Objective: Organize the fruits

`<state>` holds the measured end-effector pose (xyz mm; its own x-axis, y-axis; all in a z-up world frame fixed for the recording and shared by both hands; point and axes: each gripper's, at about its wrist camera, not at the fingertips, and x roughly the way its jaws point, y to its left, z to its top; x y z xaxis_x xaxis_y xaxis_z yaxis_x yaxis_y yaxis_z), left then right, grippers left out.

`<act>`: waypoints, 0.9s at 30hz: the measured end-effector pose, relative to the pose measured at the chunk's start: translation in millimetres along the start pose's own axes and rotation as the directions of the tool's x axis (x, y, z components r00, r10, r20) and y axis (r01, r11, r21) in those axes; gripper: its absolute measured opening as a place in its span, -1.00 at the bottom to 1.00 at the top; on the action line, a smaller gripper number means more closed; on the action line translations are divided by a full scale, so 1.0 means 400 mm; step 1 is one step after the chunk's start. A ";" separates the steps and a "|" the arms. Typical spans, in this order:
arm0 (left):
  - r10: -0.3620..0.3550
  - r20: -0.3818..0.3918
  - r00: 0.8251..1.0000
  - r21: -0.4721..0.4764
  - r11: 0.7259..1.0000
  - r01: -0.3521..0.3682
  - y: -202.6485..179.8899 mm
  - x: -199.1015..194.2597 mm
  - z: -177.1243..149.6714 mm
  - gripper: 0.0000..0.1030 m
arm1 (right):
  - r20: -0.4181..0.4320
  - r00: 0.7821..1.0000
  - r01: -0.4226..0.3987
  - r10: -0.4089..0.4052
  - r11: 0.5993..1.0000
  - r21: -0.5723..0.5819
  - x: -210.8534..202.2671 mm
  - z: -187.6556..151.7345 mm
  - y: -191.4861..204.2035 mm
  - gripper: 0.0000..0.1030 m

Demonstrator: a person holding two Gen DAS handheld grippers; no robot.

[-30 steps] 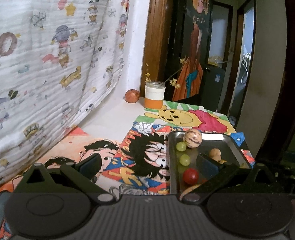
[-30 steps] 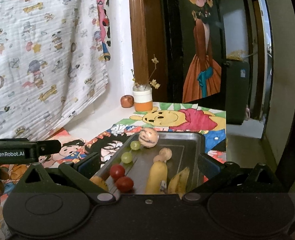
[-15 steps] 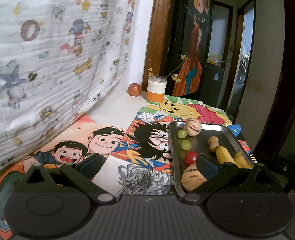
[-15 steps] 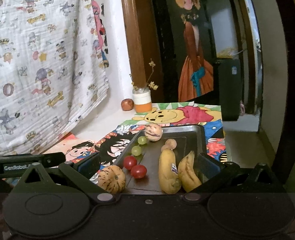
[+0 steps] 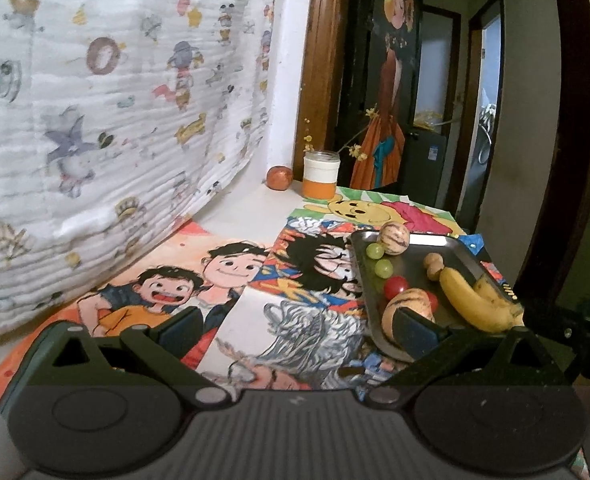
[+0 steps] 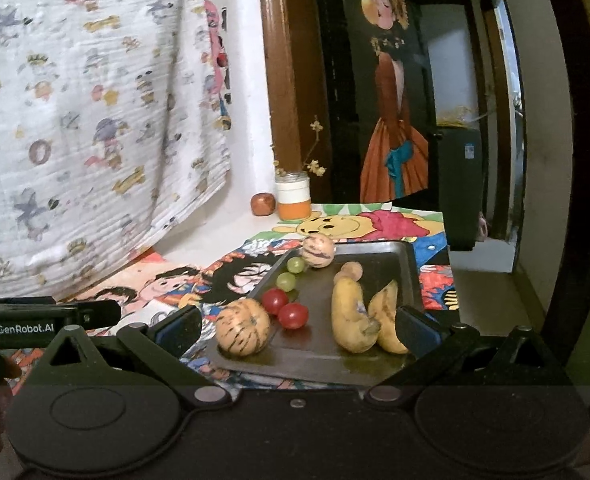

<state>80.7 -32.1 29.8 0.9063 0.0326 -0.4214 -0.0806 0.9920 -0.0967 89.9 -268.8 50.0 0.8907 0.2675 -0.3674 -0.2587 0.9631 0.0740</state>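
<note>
A metal tray (image 6: 375, 264) lies on the cartoon mats and holds fruit in rows: two striped melons (image 6: 243, 327), two red tomatoes (image 6: 293, 315), two green grapes (image 6: 286, 281), two bananas (image 6: 349, 316) and a small tan fruit (image 6: 351, 270). My right gripper (image 6: 297, 330) is open and empty, held back in front of the tray's near edge. My left gripper (image 5: 297, 330) is open and empty, left of the tray (image 5: 451, 248), over the mats. The left view also shows the near melon (image 5: 409, 312) and bananas (image 5: 471, 300).
A white and orange jar (image 6: 293, 196) with dried twigs and a reddish fruit (image 6: 263, 203) stand at the back by the wall. A patterned cloth (image 6: 95, 120) hangs on the left. The table ends at the right beside a doorway (image 6: 499, 120).
Both grippers have pulled back and away from the tray, so more of the tray and mats shows. The fruit has not moved.
</note>
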 end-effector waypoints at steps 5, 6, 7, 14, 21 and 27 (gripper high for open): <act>0.010 -0.007 1.000 0.002 1.000 -0.010 0.021 -0.020 -0.030 0.99 | -0.002 1.000 0.006 -0.006 1.000 -0.010 -0.015 -0.020 0.012 0.99; 0.011 -0.008 1.000 0.004 1.000 -0.011 0.025 -0.024 -0.035 0.99 | -0.007 1.000 0.006 -0.006 1.000 -0.012 -0.018 -0.026 0.015 0.99; 0.011 -0.008 1.000 0.005 1.000 -0.011 0.028 -0.028 -0.040 0.99 | -0.008 1.000 0.004 -0.004 1.000 -0.011 -0.023 -0.031 0.016 0.99; -0.007 0.011 1.000 0.034 0.999 0.006 0.033 -0.057 -0.066 0.99 | 0.016 0.999 -0.031 0.031 0.999 -0.029 -0.054 -0.063 0.032 0.99; -0.021 0.016 1.000 0.059 0.998 0.020 0.031 -0.075 -0.090 0.99 | 0.025 0.999 -0.035 0.034 0.999 0.035 -0.080 -0.085 0.015 0.99; -0.032 0.005 0.999 0.058 0.998 0.031 0.038 -0.089 -0.110 0.99 | 0.008 1.000 -0.027 0.026 0.996 0.082 -0.091 -0.105 0.000 0.99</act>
<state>28.8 -23.5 3.8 0.9104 0.0019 -0.4137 -0.0279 0.9980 -0.0569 41.8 -279.7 24.5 0.8867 0.2930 -0.3577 -0.2512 0.9547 0.1595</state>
